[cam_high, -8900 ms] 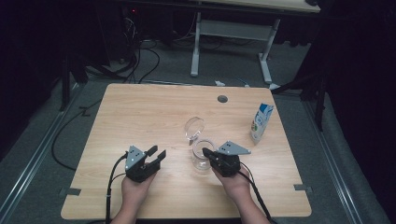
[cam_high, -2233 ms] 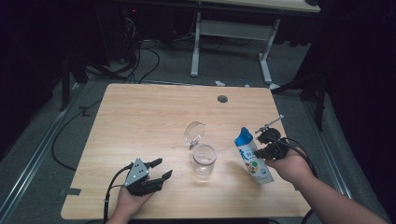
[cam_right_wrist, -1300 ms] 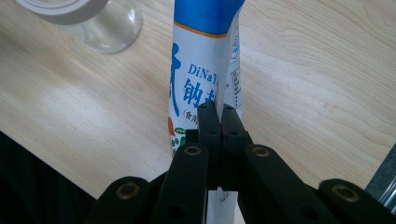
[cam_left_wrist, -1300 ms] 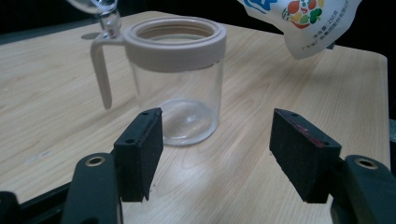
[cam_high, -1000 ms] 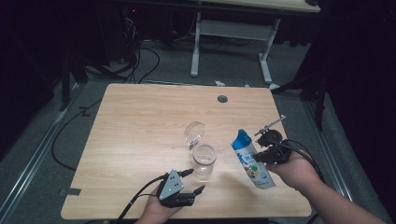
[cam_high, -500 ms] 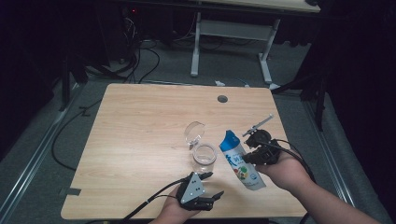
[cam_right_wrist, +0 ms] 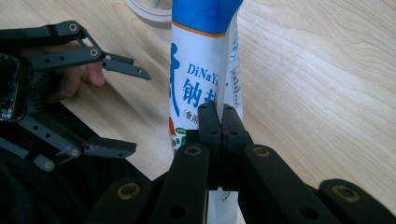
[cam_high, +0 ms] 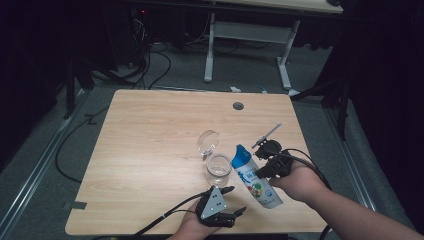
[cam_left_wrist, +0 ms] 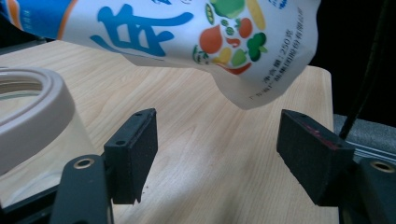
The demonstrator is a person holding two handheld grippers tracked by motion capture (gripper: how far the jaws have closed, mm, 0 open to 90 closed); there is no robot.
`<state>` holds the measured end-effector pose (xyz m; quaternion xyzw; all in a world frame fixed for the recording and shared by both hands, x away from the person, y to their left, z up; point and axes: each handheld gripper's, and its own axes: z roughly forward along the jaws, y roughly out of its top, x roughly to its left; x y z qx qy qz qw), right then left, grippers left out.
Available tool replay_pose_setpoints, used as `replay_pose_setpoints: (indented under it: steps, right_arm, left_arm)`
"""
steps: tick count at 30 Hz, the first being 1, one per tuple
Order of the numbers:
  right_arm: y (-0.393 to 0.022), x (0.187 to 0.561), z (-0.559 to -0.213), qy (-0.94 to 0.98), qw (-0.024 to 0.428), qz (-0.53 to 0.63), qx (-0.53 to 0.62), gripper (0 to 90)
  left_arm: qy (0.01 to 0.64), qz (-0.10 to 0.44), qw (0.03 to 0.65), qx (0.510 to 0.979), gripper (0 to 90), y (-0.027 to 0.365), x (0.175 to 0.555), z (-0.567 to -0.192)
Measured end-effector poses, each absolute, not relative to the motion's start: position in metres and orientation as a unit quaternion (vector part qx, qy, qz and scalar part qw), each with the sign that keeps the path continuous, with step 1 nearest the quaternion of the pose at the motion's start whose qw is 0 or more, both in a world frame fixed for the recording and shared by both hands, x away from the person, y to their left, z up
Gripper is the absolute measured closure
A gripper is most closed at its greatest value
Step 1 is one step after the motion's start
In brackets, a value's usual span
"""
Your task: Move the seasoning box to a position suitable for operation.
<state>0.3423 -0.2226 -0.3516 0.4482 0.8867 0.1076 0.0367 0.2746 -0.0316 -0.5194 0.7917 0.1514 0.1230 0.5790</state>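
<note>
Two grippers are in play, one in each hand. The right gripper (cam_high: 261, 165) is clamped tight on one pouch (cam_high: 256, 177), white with a blue top and printed vegetables; in the right gripper view its two black jaws are pressed together on the pouch's side seam (cam_right_wrist: 219, 126). The pouch hangs tilted above the table (cam_high: 150, 130), blue end up and leaning toward the jar, bottom end toward the near edge.

The left gripper (cam_high: 231, 200) sits at the near edge of the table, held from below by the person's left hand (cam_high: 192, 227), and its jaws stand wide apart with nothing between them. In the left gripper view the pouch's bottom corner (cam_left_wrist: 261, 88) hangs just above and beyond that open gap, not touching either pad.

One clear glass jar (cam_high: 218, 171) stands upright on the wood, just left of the pouch and just beyond the left gripper. One round clear lid (cam_high: 207, 142) is right behind the jar, propped on edge. Farther back, one small dark round hole (cam_high: 238, 106) is set in the tabletop. Beyond the table stand white desk legs (cam_high: 210, 50) and loose cables on the floor (cam_high: 160, 65).
</note>
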Motion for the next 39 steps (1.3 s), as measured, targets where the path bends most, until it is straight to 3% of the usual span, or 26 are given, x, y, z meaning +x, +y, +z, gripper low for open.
replay_pose_setpoints:
  steps: [10,39]
  right_arm:
    - [-0.223,0.347,-0.339,0.876,0.055,0.112,0.466,90.0]
    - [-0.196,0.345,-0.332,0.874,0.030,0.138,0.465,90.0]
  left_arm:
    - [0.150,0.122,0.580,0.792,29.3,-0.034,0.275,-0.518]
    - [0.140,0.124,0.571,0.799,28.2,-0.061,0.277,-0.524]
